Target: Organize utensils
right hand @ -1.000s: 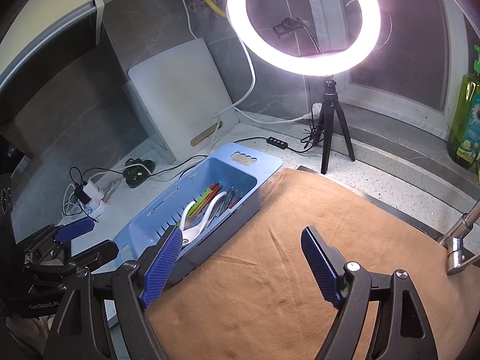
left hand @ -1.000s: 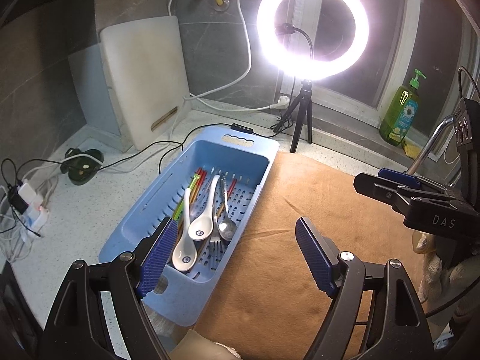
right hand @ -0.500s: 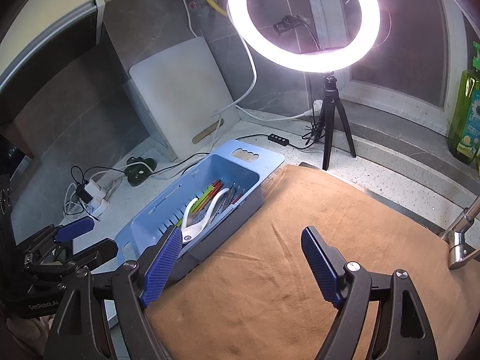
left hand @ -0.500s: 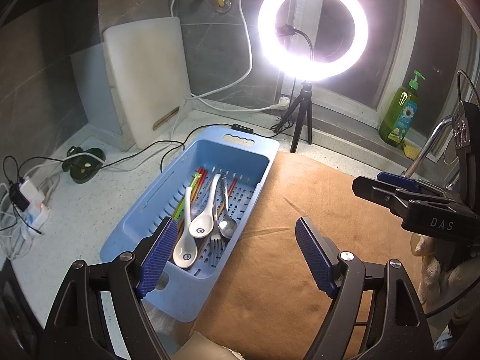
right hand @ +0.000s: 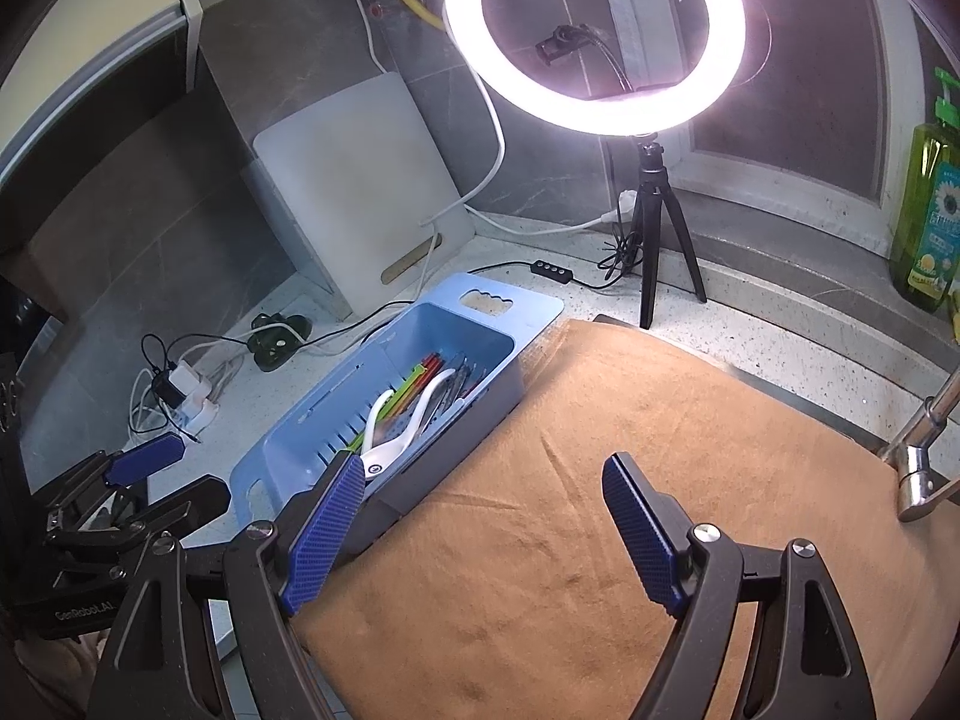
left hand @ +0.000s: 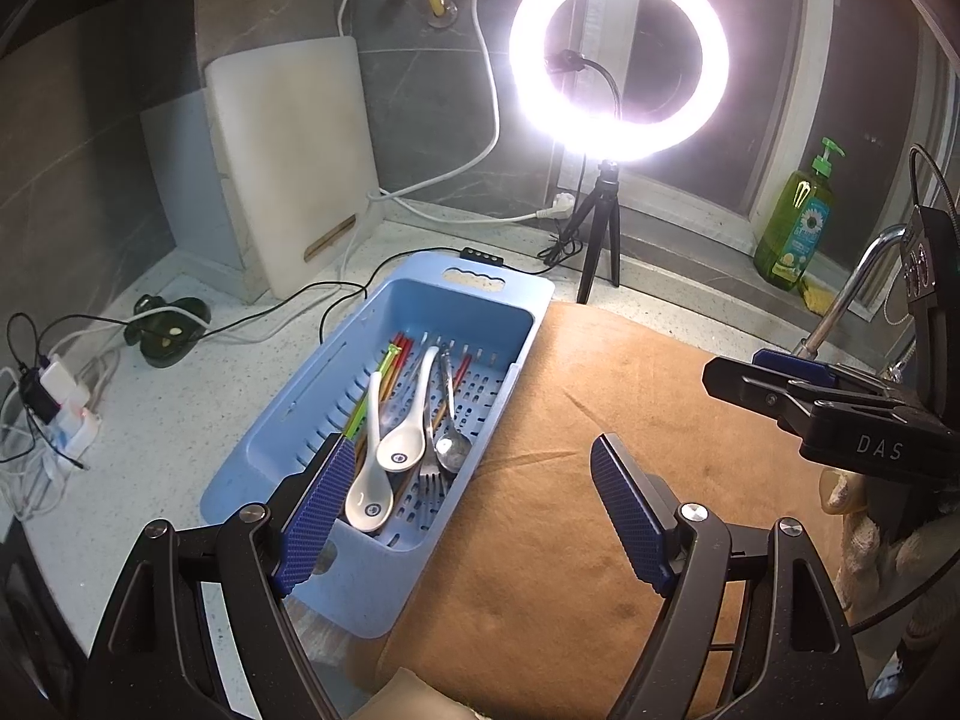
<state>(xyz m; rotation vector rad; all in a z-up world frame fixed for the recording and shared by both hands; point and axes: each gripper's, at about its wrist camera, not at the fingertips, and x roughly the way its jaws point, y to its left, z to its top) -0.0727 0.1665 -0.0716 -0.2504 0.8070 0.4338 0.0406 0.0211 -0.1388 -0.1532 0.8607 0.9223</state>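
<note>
Two claws, yours: left claw [left hand: 468, 507] and right claw [right hand: 486, 531] spread wide, holding nothing, poised above brown cloth [right hand: 600, 480]. Spoons [left hand: 390, 450], fork, chopsticks heaped unsorted in blue basket [left hand: 288, 420], draining through slots.

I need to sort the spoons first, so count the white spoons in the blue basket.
2. One white spoon lies near the blue basket's front end; the other beside it, slightly farther back. More may hide underneath.
</note>
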